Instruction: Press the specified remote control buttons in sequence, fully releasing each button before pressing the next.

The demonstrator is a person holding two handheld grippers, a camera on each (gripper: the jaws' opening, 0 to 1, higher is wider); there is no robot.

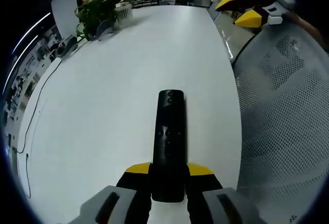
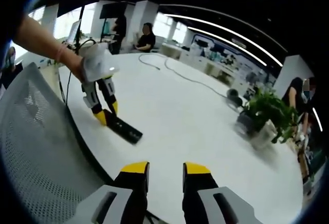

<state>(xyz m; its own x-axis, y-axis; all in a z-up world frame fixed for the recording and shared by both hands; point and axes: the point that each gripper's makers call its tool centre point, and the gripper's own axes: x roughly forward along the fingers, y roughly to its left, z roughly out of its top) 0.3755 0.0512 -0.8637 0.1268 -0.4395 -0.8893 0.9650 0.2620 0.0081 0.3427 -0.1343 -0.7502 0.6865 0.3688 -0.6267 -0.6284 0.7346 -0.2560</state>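
Yellow-tipped left gripper [image 1: 168, 175] clamps slim, matte-black remote [image 1: 169, 142].

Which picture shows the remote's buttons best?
The left gripper view. There the remote lies close and lengthwise between the left gripper, with its button face turned up. In the right gripper view the remote is small and far off on the table, and its buttons can't be made out.
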